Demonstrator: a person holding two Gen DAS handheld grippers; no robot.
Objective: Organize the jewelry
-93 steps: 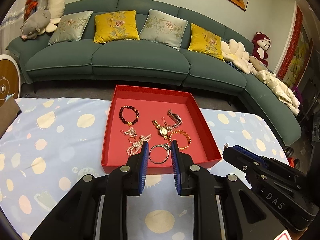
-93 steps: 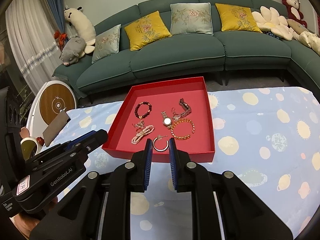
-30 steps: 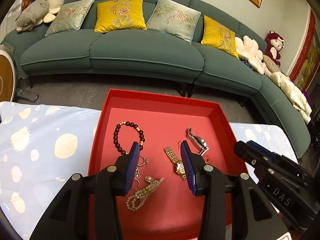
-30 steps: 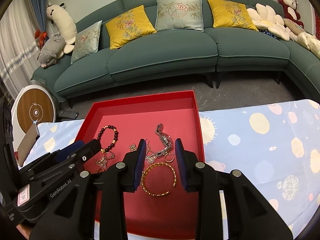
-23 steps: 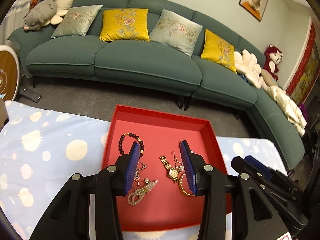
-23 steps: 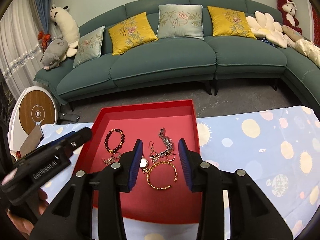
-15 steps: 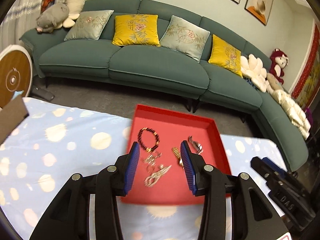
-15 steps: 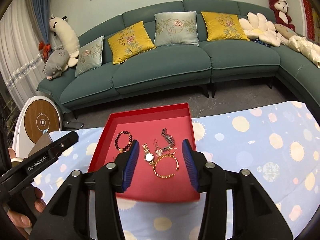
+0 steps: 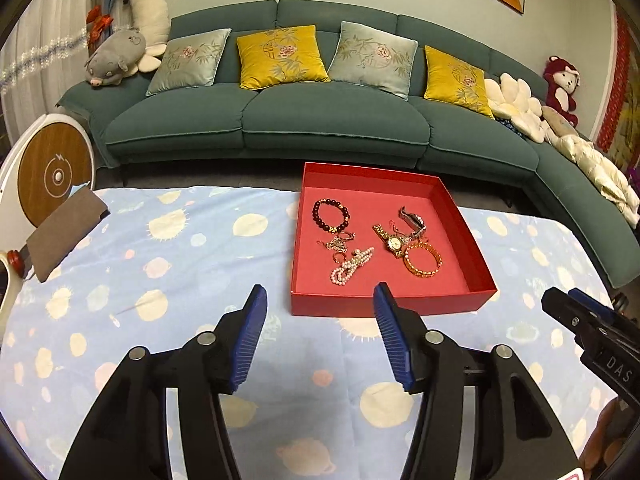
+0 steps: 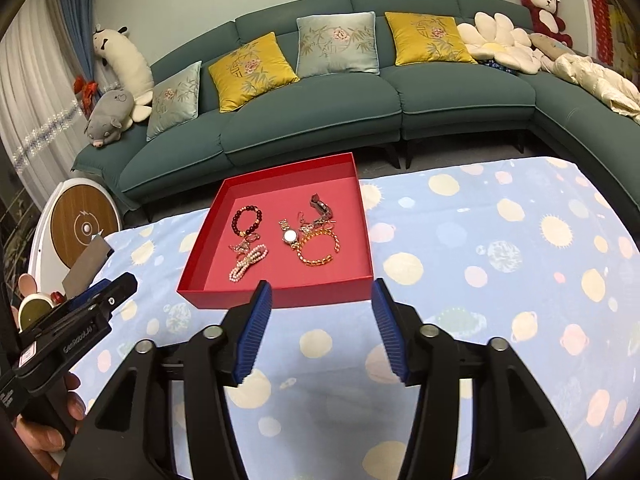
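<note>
A red tray (image 9: pixel 384 306) (image 10: pixel 280 298) sits on the spotted blue cloth. Inside lie a dark bead bracelet (image 9: pixel 331 216) (image 10: pixel 246 220), a pearl strand (image 9: pixel 352 266) (image 10: pixel 248 262), a gold watch (image 9: pixel 392 242) (image 10: pixel 290 235), a gold bangle (image 9: pixel 423 260) (image 10: pixel 318 246), a silver watch band (image 9: pixel 412 218) (image 10: pixel 322 206) and small earrings (image 9: pixel 338 244). My left gripper (image 9: pixel 320 304) hovers over the cloth short of the tray's near wall, jaws opening, nothing between them. My right gripper (image 10: pixel 322 294) hangs before the tray's near wall, jaws opening and empty.
A brown pouch (image 9: pixel 64 232) lies at the cloth's left edge beside a round wood-faced device (image 9: pixel 52 172). A green sofa (image 9: pixel 332 120) with cushions and plush toys runs behind the table. The table edge lies just past the tray.
Both grippers have pulled back from above the tray toward the near side and risen, and their jaws have spread wider. The jewelry has stayed in the tray.
</note>
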